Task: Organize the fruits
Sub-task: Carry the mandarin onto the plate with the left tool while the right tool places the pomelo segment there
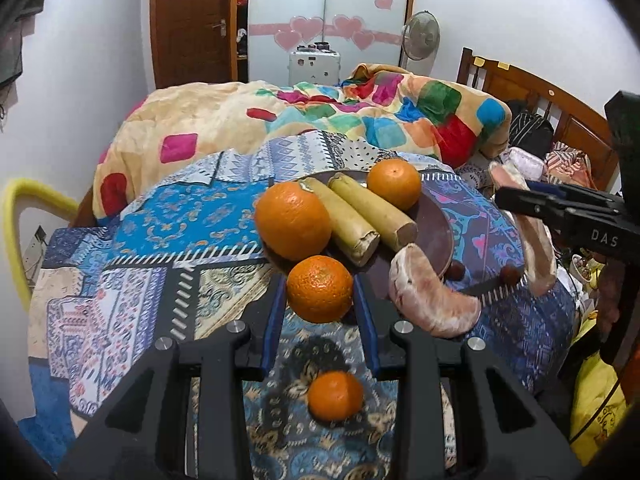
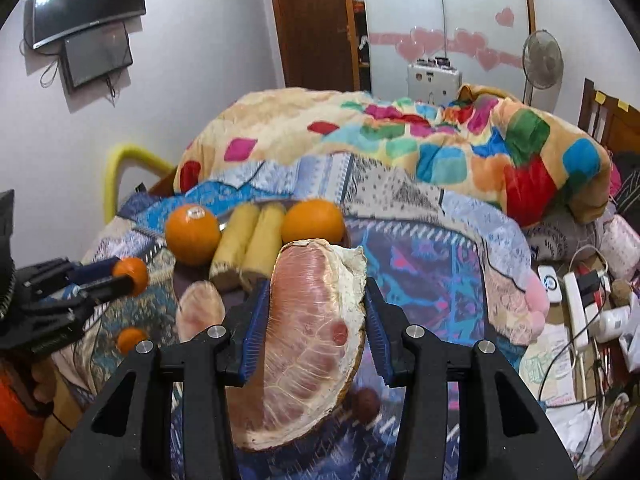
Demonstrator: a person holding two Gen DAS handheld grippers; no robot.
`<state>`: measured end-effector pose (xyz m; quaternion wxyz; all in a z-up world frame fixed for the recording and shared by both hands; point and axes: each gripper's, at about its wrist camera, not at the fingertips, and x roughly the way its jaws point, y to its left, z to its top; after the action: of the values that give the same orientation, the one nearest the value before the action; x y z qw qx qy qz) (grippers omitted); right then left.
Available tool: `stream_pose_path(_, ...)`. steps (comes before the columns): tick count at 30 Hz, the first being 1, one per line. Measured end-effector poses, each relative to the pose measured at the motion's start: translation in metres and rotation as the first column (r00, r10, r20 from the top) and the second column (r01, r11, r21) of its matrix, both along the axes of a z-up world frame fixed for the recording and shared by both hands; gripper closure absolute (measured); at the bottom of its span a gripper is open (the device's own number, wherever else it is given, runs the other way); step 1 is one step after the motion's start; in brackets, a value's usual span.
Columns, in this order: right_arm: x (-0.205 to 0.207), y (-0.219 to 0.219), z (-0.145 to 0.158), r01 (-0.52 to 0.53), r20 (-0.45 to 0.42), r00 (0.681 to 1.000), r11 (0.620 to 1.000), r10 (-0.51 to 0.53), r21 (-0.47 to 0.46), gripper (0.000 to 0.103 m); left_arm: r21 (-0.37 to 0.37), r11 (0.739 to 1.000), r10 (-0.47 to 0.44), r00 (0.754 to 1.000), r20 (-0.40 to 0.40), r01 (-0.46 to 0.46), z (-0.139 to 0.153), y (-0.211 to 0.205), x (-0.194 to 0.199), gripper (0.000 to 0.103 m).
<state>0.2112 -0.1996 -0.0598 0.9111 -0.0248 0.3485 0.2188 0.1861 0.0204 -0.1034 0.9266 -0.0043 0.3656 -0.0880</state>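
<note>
A patterned blue cloth (image 1: 168, 216) covers the surface in a bedroom; "DAS" marks the right gripper (image 2: 316, 320), clamped on a pomelo segment (image 2: 308, 340); the left gripper (image 1: 320, 300) grips a mandarin (image 1: 320, 289) at centre frame, near the plate (image 1: 436, 236).

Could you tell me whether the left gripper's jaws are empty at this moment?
No, the left gripper is shut on a small orange, which sits pinched between its blue pads above the patterned cloth.

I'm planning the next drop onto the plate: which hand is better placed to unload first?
Probably left: the left tool holds a small orange right at the dark plate's near rim. The right tool holds its pomelo segment off to the plate's side.
</note>
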Motion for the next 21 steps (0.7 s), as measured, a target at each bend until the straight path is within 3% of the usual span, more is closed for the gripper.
stream_pose_path(14, 0.049, 0.024, -0.013, 0.004, 0.001, 1.000, 1.000, -0.004, -0.012, 0.061, 0.025, 0.999, -0.045, 0.996, -0.078, 0.047, -0.019, -0.017, 0.038, 0.069)
stream_pose_path(21, 0.066, 0.035, -0.025, 0.008, -0.013, 1.000, 0.999, -0.008, -0.034, 0.061, 0.003, 0.998, -0.055, 0.992, -0.115, 0.056, -0.028, -0.015, 0.051, 0.069)
